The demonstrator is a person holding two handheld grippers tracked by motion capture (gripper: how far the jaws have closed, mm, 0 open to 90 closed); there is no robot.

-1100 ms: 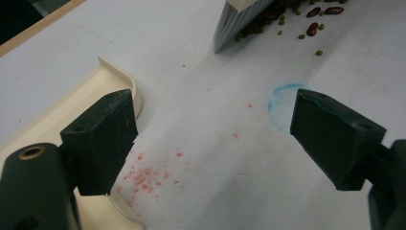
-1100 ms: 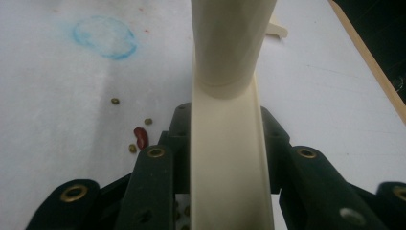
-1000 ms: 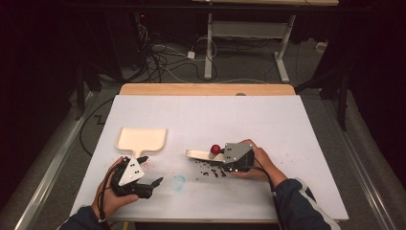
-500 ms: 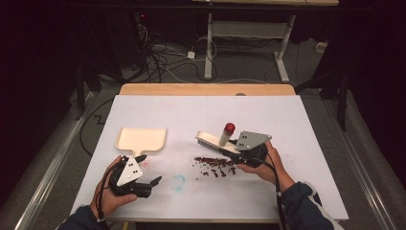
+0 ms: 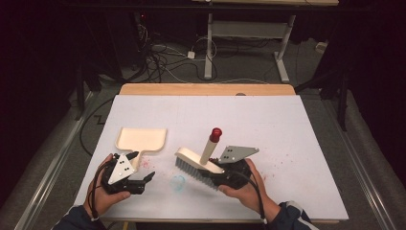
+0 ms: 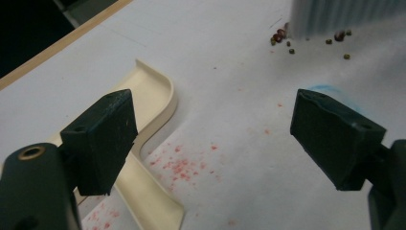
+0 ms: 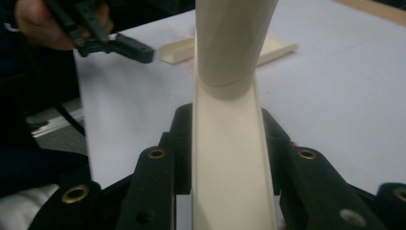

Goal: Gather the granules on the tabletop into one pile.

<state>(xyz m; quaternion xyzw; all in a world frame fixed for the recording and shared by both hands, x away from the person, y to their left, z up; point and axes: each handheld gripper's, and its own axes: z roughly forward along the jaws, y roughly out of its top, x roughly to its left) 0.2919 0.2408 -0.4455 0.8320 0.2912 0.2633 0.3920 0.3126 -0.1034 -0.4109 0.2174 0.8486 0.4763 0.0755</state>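
— Starting from the high view: where does the brush (image 5: 198, 165) sit relative to the dustpan (image 5: 141, 139)?

— It stands on the white table (image 5: 306, 143) in front of the person, bristles down, its long head running diagonally from upper left to lower right. The right gripper (image 5: 230, 173) is clamped on the end of that head, and the red-tipped handle leans up and away. The dustpan lies to the brush's left, well apart, mouth facing away from the person, handle pointing back toward the left gripper (image 5: 143, 178), which is the nearer one to it.

— And that left gripper?

— Its own view shows the jaws standing wide with nothing between them. The dustpan's cream handle (image 6: 148, 191) runs under the left jaw, its curved wall just beyond. Small dark red beads (image 6: 280, 37) lie scattered ahead to the right, at the foot of the grey bristles (image 6: 344, 17).

— So which way does the sweep have to go?

— I'd judge leftward, from the beads toward the pan, with the pan first gripped and turned so its mouth meets them.

— The right gripper view?

— Both jaws press against the sides of the brush's cream back (image 7: 232, 163), the handle socket rising straight ahead. Beyond it, bare white table, the dustpan (image 7: 273, 48), and the other gripper (image 7: 129, 48) at upper left. Open room all round; the near table edge is the closest limit.
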